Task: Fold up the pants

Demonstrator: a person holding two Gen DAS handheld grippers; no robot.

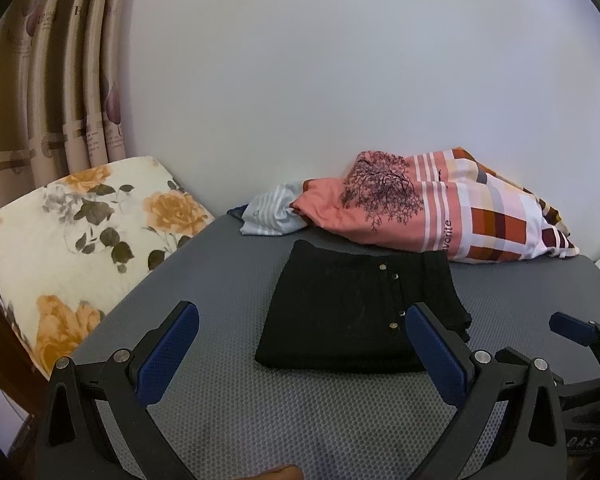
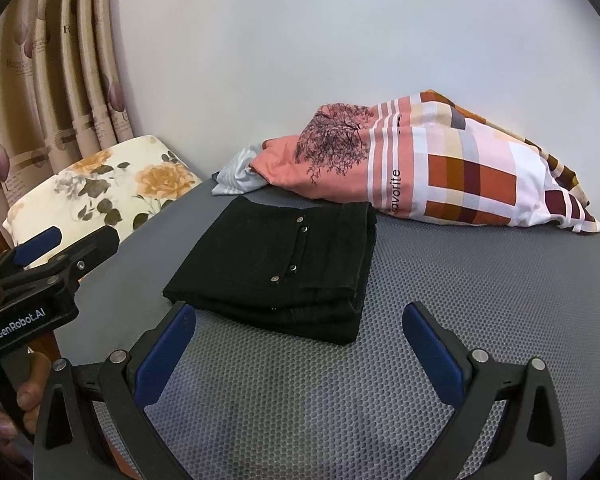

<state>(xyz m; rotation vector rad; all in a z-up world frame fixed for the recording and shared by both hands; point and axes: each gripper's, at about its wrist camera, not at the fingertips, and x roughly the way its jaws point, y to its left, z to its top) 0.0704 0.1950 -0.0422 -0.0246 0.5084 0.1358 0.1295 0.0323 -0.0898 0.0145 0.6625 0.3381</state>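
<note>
The pants (image 2: 276, 268) lie folded in a neat stack on the grey mat (image 2: 460, 300), both the left gripper (image 1: 302, 336) and right gripper (image 2: 300, 336) gape empty short of it, so the fold looks done and the best move is probably to back off without nudging the layers.

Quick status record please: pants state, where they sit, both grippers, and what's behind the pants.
pants: black pants folded into a compact stack, lying flat
surface: grey mat
left gripper: open, holding nothing, short of the pants
right gripper: open, holding nothing, short of the pants
behind pants: patterned orange cloth pile against the wall
left of mat: floral cushion
</note>
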